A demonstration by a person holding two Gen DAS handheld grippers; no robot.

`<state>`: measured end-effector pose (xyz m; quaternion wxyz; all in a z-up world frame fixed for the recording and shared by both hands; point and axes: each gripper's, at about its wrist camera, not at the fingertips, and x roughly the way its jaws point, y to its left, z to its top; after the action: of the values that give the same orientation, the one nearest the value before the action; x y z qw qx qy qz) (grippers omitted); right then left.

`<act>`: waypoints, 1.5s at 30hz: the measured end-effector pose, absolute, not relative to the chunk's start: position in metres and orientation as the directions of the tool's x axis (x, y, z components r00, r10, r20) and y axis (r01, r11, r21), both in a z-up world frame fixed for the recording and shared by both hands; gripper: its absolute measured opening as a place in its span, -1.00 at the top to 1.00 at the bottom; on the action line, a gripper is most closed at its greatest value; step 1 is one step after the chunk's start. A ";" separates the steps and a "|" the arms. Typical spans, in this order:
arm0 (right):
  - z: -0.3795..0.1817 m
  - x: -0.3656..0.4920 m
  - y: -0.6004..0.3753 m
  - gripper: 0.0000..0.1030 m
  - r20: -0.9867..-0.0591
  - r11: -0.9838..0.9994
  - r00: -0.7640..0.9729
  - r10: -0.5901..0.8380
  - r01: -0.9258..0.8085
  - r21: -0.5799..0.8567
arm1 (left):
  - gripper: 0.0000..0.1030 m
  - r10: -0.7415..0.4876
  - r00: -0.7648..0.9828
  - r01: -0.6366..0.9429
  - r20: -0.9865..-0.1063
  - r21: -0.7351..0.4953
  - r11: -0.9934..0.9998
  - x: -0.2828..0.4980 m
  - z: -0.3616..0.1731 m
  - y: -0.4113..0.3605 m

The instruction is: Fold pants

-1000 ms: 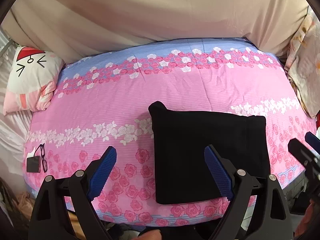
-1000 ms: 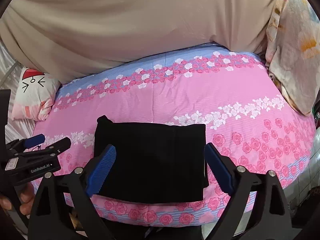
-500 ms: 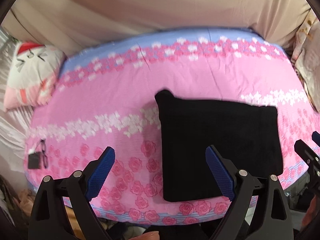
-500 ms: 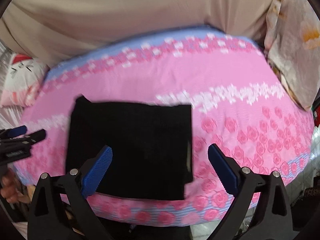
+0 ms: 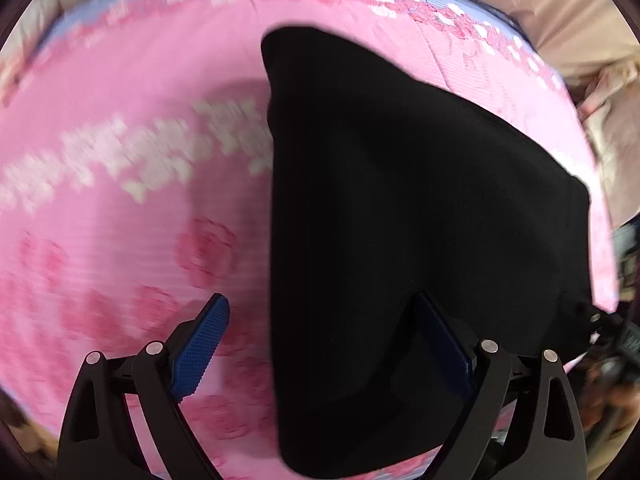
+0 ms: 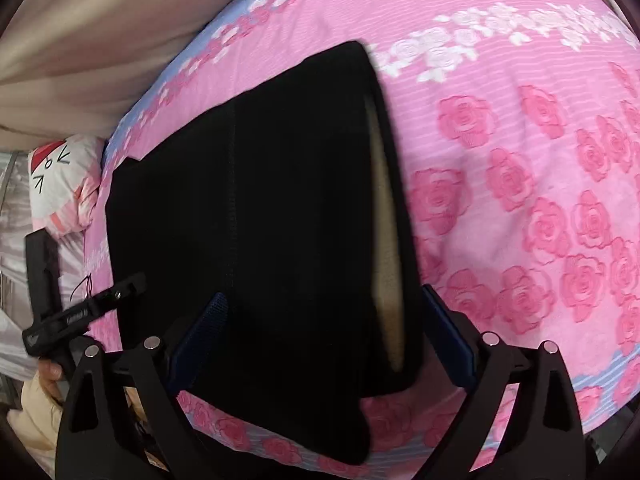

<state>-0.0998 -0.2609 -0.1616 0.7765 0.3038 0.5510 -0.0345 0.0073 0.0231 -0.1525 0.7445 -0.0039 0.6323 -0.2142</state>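
Observation:
The black pants lie folded into a rectangle on the pink rose-print bed cover, near its front edge. My left gripper is open just above the pants' left edge, one blue finger over the cover and one over the cloth. My right gripper is open low over the right part of the pants, straddling the right edge where a beige inner lining shows. The left gripper also shows in the right wrist view, beside the pants' left edge.
A beige curtain hangs behind the bed. A white cartoon-cat pillow lies at the bed's left end. The bed cover stretches out to the right of the pants. The bed's front edge is close below both grippers.
Both grippers have dropped down and forward toward the pants, which now fill much more of each view. Both stay open. The pants have not moved.

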 end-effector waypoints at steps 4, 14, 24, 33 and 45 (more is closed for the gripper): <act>-0.160 -0.102 -0.264 -0.17 -0.861 0.791 0.398 0.315 0.391 0.470 | -0.78 -0.368 0.123 0.320 -0.922 -0.314 0.894 0.004 -0.157 0.023; -0.118 -0.097 -0.264 0.33 -0.759 0.657 0.442 0.477 0.394 0.643 | 0.32 -0.488 0.023 0.298 -0.872 -0.461 0.836 0.007 -0.124 0.026; 0.016 -0.062 -0.256 0.33 -0.681 0.669 0.463 0.568 0.221 0.709 | 0.34 -0.674 -0.035 0.254 -0.738 -0.658 0.709 0.018 -0.009 0.061; 0.081 0.048 -0.264 0.33 -0.564 0.782 0.671 0.482 -0.040 0.622 | 0.34 -0.707 0.287 0.444 -0.647 -0.564 0.696 0.081 0.103 0.077; -0.169 0.169 -0.311 -0.30 -0.741 0.814 0.575 0.346 0.208 0.542 | -0.11 -0.370 0.420 0.345 -0.829 -0.231 0.910 0.219 -0.143 0.006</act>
<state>0.1691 -0.3105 -0.1694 0.8345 0.3019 0.4591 0.0415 0.2186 0.0063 -0.1429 0.8425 -0.0124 0.4950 -0.2123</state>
